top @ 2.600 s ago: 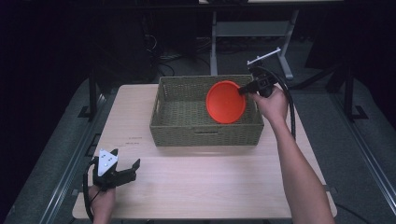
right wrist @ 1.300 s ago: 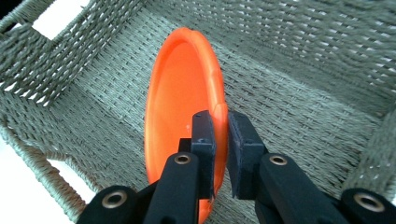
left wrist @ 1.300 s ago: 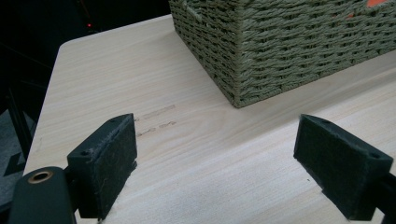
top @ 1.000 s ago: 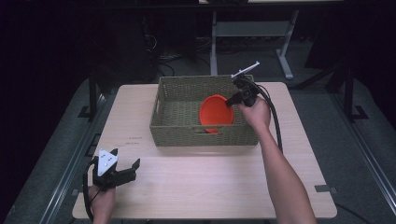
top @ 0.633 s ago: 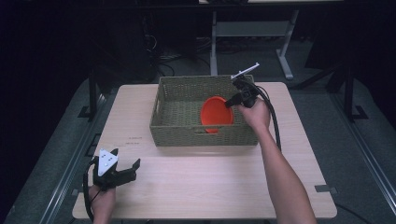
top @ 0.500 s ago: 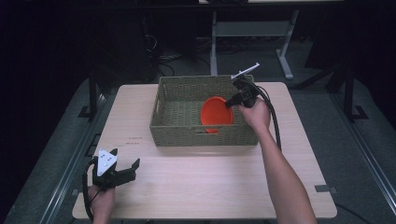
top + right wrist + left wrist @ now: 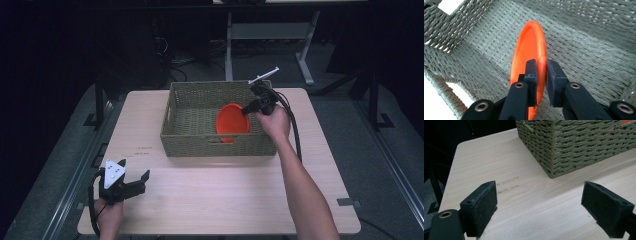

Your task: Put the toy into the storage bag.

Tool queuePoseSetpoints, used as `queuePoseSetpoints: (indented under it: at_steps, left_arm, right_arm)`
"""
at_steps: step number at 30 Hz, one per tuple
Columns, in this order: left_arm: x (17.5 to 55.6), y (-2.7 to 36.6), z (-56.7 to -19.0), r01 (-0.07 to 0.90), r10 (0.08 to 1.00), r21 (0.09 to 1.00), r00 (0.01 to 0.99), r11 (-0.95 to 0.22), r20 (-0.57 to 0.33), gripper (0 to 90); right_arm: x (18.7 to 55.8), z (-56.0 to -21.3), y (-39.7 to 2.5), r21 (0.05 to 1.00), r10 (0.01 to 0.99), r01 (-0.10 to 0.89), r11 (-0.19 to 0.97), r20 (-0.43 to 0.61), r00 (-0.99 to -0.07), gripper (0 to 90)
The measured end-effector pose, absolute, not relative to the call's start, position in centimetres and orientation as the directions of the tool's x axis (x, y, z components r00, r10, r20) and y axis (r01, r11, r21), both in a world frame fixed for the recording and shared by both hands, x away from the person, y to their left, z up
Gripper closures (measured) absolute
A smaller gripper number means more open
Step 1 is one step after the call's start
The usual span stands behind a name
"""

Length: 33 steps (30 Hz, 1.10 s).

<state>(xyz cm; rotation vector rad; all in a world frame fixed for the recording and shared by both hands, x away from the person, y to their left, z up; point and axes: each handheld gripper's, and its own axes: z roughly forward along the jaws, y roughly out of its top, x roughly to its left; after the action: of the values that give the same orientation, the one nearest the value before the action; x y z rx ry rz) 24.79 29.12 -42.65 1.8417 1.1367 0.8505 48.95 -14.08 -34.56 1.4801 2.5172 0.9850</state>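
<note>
Lowering the round orange plastic plate [image 7: 530, 52] into the green woven wicker basket [image 7: 192, 107], the right gripper [image 7: 541, 68] pinches its rim on edge, near the basket's right end. Next comes laying it flat and letting go, I'd say; the left gripper [image 7: 540, 207] rests spread wide on the pale wooden table [image 7: 225, 195]

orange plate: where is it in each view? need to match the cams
High view: orange plate right of centre, tilted inside the woven basket, gripped by the right gripper.
Left gripper view: slivers of orange through the basket weave, top right corner.
Right gripper view: centre, edge-on, rim between the jaws.
Shared landmark: the basket.
</note>
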Motion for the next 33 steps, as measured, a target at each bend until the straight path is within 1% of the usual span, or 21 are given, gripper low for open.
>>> queuePoseSetpoints:
  at_steps: [3, 6, 11, 17, 22, 26, 30, 33]
  left_arm:
    - [24.8, 29.1, -42.6, 0.386, 0.919, 0.879, 0.371, -0.281, 0.131, 12.8]
    - [24.8, 29.1, -42.6, 0.386, 0.918, 0.878, 0.374, -0.281, 0.130, 12.8]
    - [24.8, 29.0, -42.7, 0.383, 0.919, 0.882, 0.373, -0.276, 0.126, 12.8]
    - [24.8, 29.0, -42.7, 0.387, 0.919, 0.879, 0.371, -0.280, 0.129, 12.8]
    - [25.0, 28.9, -42.7, 0.389, 0.920, 0.879, 0.372, -0.278, 0.126, 12.8]
    - [24.9, 28.9, -42.7, 0.387, 0.919, 0.879, 0.372, -0.279, 0.128, 12.8]
    - [24.9, 29.0, -42.7, 0.394, 0.921, 0.877, 0.369, -0.275, 0.123, 12.8]
    - [25.0, 29.0, -42.7, 0.389, 0.920, 0.878, 0.371, -0.278, 0.127, 12.8]
  right_arm:
    - [48.8, -34.1, -14.5, 0.569, 0.809, 0.760, 0.315, 0.259, -0.528, 76.5]
    - [48.7, -34.0, -15.1, 0.575, 0.796, 0.765, 0.290, 0.298, -0.527, 76.8]
    - [48.6, -33.7, -15.3, 0.580, 0.788, 0.762, 0.288, 0.309, -0.533, 75.4]
    - [48.7, -34.0, -15.1, 0.575, 0.777, 0.762, 0.298, 0.317, -0.544, 71.7]
    - [48.7, -34.6, -15.1, 0.559, 0.772, 0.771, 0.305, 0.329, -0.544, 66.7]
    - [48.9, -35.0, -15.5, 0.552, 0.764, 0.783, 0.287, 0.361, -0.534, 63.8]
    - [48.9, -35.3, -15.9, 0.542, 0.758, 0.794, 0.275, 0.385, -0.526, 57.0]
    - [48.7, -35.5, -16.1, 0.539, 0.753, 0.799, 0.267, 0.400, -0.522, 54.3]
